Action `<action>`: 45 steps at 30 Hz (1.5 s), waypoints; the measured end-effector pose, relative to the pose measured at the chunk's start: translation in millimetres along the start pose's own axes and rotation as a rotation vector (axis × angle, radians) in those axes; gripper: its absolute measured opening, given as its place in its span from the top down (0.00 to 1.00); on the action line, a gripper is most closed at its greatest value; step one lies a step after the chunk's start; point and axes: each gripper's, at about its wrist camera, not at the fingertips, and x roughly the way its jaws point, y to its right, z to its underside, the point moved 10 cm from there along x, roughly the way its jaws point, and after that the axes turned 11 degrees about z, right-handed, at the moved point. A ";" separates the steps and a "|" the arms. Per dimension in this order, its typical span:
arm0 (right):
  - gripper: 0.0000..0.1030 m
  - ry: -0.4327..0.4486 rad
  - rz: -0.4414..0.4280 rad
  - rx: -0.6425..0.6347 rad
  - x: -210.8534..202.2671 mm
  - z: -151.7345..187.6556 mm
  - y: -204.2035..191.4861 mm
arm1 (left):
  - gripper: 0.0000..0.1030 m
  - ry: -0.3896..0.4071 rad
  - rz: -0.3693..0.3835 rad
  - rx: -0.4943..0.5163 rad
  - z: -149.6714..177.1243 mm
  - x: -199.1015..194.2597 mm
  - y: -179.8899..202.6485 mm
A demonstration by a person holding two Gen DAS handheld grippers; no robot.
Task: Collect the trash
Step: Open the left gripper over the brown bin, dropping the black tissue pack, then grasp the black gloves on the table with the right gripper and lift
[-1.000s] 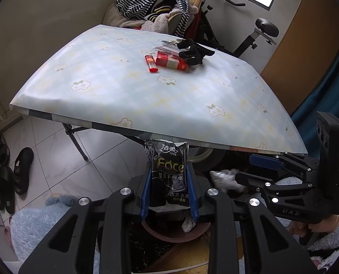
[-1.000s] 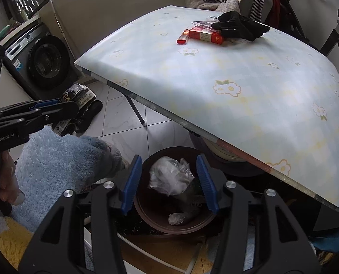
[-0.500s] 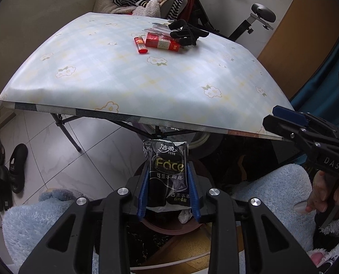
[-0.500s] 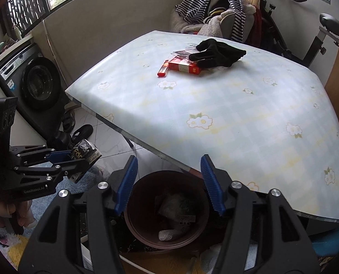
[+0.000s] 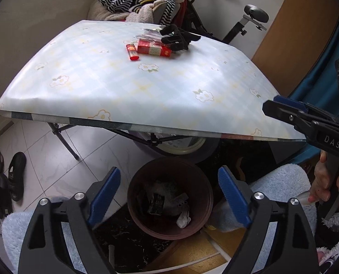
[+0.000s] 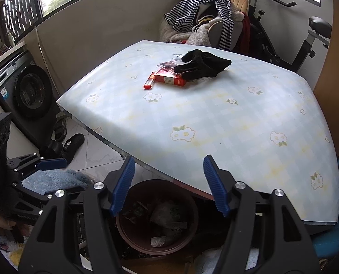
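Left wrist view: my left gripper [image 5: 168,196] stood spread and empty above the brown bin [image 5: 132,196]; the dark wrapper [image 5: 156,203] lay inside. Right wrist view: my right gripper [image 6: 168,182] was likewise spread, empty. Drop judged done; next calls for locating further trash.

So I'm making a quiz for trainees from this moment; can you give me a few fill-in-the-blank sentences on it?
1. The left gripper is ____ and holds nothing.
2. The brown bin stands on the floor, below the edge of the ____.
3. On the table, the red lighter lies beside a red ____.
4. A black ____ rests partly on the pack.

Missing words: open; table; pack; glove
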 end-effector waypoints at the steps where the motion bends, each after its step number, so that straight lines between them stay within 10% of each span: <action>1: 0.38 -0.002 0.002 0.001 0.7 0.4 0.5 | 0.11 0.020 -0.018 -0.008 -2.9 -3.5 -4.2; 10: 0.06 0.004 0.019 -0.026 2.7 1.1 -1.0 | 0.07 0.101 -0.134 -0.106 -17.7 -25.5 -46.2; 29: 0.06 -0.049 0.082 -0.067 31.0 -6.3 13.1 | 0.07 0.160 -0.139 -0.098 -64.1 -34.3 -71.2; 45: 0.06 -0.036 0.130 -0.045 138.6 -143.6 46.8 | 0.07 0.187 -0.144 -0.090 -143.3 -5.2 -119.8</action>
